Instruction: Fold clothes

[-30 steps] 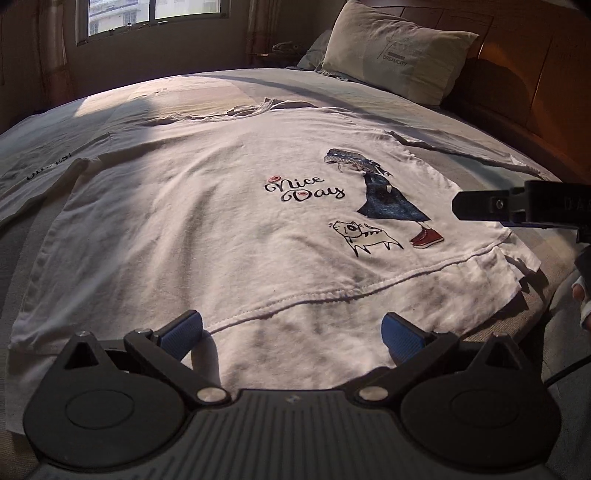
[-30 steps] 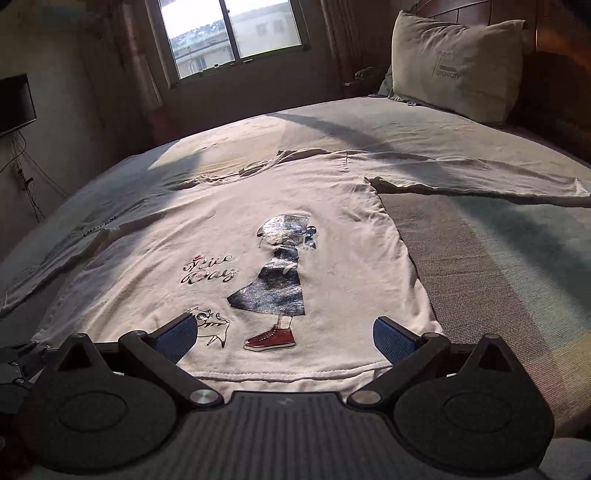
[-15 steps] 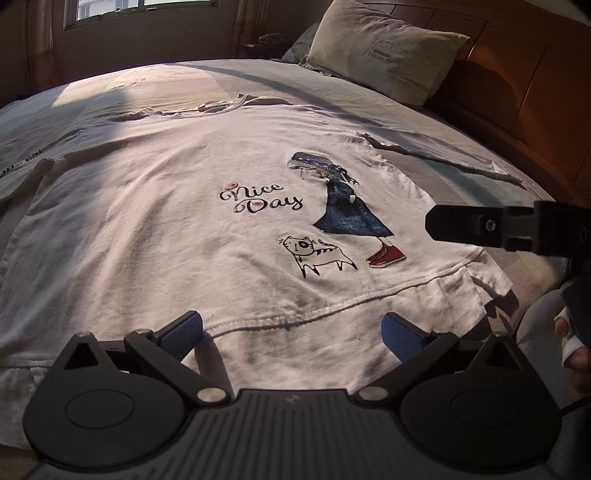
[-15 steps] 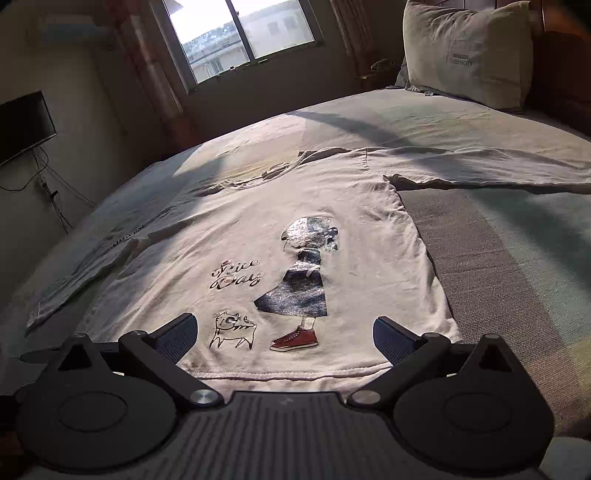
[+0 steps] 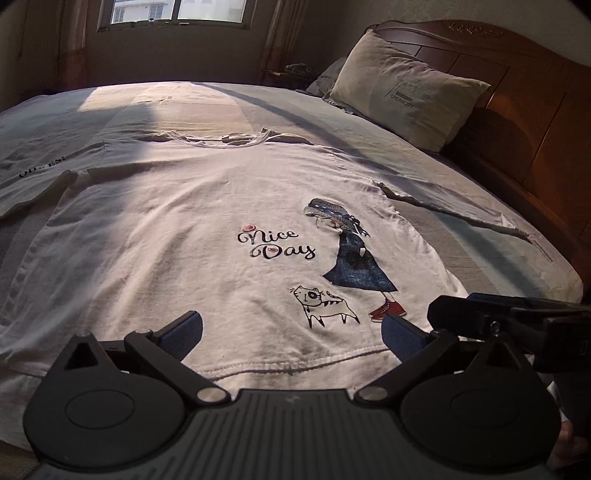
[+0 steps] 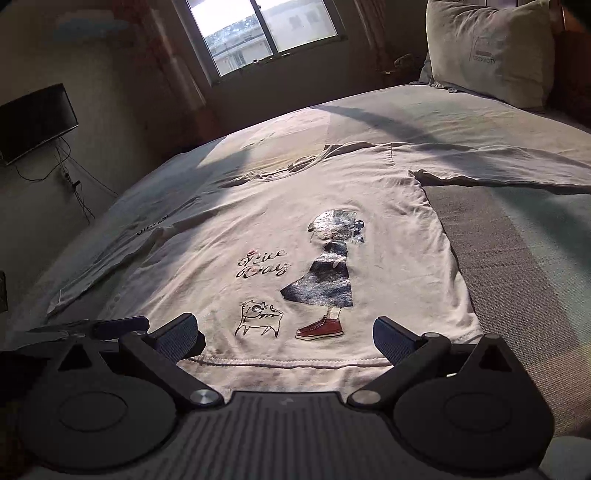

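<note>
A white long-sleeved shirt [image 5: 177, 236] lies flat and face up across the bed [image 5: 480, 229], its hem along the bed's near edge, its collar toward the far edge below the window [image 6: 266, 33], and both sleeves spread sideways. A pillow [image 5: 406, 92] leans against the wooden headboard [image 5: 535, 110]. The left gripper [image 5: 291, 328] and the right gripper [image 6: 284, 332] hang side by side just above the hem, each with jaws spread wide and holding nothing.
</note>
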`<state>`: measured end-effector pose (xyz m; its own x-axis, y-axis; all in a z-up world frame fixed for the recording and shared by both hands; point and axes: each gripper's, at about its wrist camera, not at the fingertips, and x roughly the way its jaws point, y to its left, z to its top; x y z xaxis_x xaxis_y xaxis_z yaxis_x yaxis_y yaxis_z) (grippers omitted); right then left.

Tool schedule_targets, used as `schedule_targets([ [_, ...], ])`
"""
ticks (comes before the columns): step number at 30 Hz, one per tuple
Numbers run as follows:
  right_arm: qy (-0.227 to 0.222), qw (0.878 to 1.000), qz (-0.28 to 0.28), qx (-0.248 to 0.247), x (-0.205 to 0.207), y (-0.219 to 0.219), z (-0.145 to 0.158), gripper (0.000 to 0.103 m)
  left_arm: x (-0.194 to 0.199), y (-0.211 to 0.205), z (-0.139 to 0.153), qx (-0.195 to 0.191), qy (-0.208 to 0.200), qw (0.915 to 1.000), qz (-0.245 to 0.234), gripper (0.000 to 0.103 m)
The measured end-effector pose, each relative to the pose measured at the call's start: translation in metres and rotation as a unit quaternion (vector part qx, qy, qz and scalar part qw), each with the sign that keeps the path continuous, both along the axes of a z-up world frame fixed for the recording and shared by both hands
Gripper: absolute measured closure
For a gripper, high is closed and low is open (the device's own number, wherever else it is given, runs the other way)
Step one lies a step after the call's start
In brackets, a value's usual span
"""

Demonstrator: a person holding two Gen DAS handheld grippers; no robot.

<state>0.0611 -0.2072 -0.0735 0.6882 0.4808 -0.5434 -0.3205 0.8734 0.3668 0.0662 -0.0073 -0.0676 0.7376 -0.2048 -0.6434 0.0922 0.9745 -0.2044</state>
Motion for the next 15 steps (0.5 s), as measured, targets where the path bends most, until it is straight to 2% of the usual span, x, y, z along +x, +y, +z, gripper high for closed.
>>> schedule_targets([
  [3,-0.005,1.000,-0.022,0.008,0.001,-0.009,0.002,0.000,0.003,-0.006,-0.017,-0.022,0.037,0.9988,-0.024,0.001],
  [5,-0.008,0.999,-0.029,0.015,0.001,-0.013,0.003,0.000,-0.006,-0.009,-0.022,-0.007,0.029,0.9987,-0.041,0.001],
  [8,-0.010,0.999,-0.038,0.022,0.001,-0.017,0.003,0.000,-0.015,-0.011,-0.019,0.001,0.055,0.9958,-0.074,0.001],
  [11,0.000,1.000,-0.024,0.019,0.002,-0.013,0.001,0.000,-0.017,-0.002,-0.013,0.000,0.071,0.9947,-0.074,0.001],
  [15,-0.014,1.000,-0.017,0.015,-0.002,-0.011,0.004,0.000,-0.005,0.025,-0.006,0.004,0.070,0.9972,-0.026,0.001],
])
